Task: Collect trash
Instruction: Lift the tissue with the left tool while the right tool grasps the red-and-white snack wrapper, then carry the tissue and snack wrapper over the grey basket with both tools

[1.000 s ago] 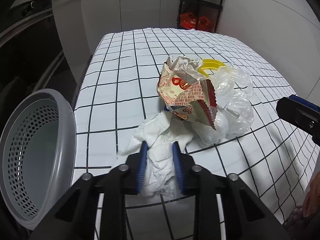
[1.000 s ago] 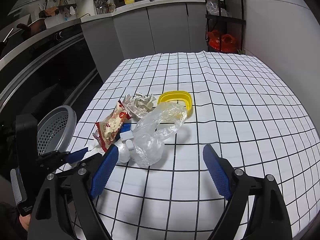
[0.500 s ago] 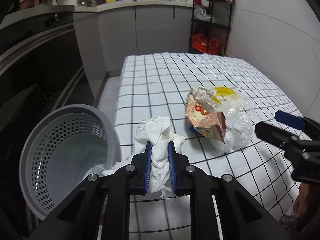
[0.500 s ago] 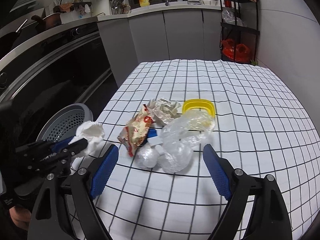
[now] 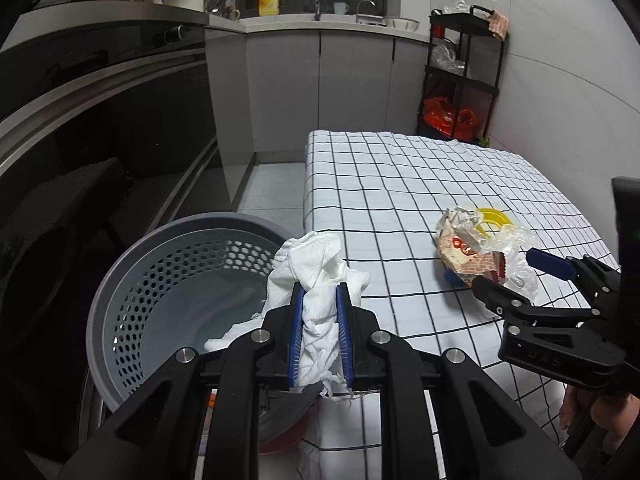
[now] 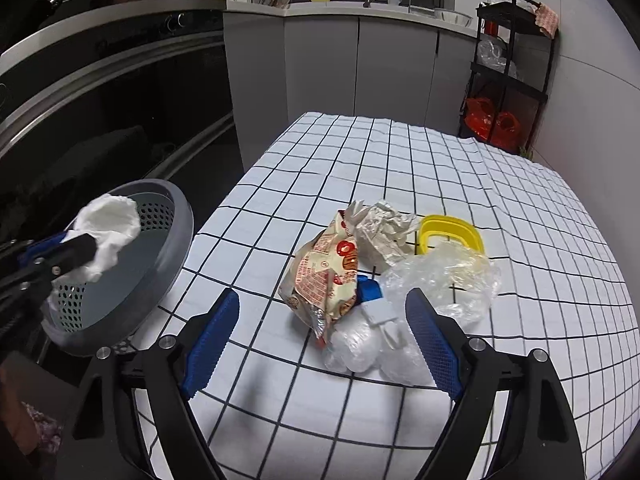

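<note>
My left gripper (image 5: pixel 320 292) is shut on a crumpled white paper towel (image 5: pixel 316 268) and holds it in the air at the near rim of the grey perforated bin (image 5: pixel 132 264) beside the table's left edge. In the right wrist view the towel (image 6: pixel 106 228) hangs over the bin (image 6: pixel 160 276). My right gripper (image 6: pixel 320 312) is open, its jaws wide apart, just in front of the trash pile: a red-and-cream snack wrapper (image 6: pixel 324 268), crumpled paper (image 6: pixel 380 232), clear plastic bags (image 6: pixel 444 280) and a yellow lid (image 6: pixel 450 232).
The table has a white cloth with a black grid (image 6: pixel 400 168). Dark oven fronts (image 5: pixel 100 120) and grey cabinets (image 5: pixel 320 80) stand to the left and behind. A black shelf rack (image 5: pixel 460 80) with red bags stands at the far right.
My left gripper has lifted the paper towel off the table and carried it left to the bin. My right gripper has moved closer to the trash pile, still open.
</note>
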{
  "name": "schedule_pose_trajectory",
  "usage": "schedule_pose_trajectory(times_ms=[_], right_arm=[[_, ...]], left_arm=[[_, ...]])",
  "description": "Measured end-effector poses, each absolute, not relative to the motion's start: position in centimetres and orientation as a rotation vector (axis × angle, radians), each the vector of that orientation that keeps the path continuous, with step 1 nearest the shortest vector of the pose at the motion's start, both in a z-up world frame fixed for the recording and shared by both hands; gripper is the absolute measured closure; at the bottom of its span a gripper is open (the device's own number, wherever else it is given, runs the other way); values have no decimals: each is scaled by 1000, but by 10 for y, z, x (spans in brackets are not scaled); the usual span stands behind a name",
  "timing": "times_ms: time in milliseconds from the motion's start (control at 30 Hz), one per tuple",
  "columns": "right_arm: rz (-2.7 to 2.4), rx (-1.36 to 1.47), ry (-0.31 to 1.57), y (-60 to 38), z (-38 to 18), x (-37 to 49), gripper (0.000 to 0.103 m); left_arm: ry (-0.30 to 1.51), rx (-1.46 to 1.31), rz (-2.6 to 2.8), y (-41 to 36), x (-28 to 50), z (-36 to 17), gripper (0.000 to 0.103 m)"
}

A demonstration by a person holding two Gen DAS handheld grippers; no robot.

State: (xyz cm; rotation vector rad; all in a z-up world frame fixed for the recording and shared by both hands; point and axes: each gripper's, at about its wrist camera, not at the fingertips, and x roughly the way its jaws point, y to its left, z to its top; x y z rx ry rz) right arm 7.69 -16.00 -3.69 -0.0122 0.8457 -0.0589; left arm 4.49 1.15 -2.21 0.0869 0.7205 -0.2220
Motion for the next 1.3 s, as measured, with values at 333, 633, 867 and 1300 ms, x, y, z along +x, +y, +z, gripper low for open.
schedule_pose_trajectory(times_ms=[333, 633, 867, 1300], right_arm=[[-92, -91, 914, -151, -58, 96, 61], [-65, 17, 839, -165, -34, 80, 70], [-15, 138, 793, -169, -13, 70, 70], [186, 174, 763, -101, 7, 83, 70]], left_arm=[[720, 53, -205, 28, 48, -20, 87], [708, 47, -196, 28, 46, -19, 87], [690, 37, -169, 34, 43, -14, 87], [677, 16, -56, 74, 45, -9, 87]])
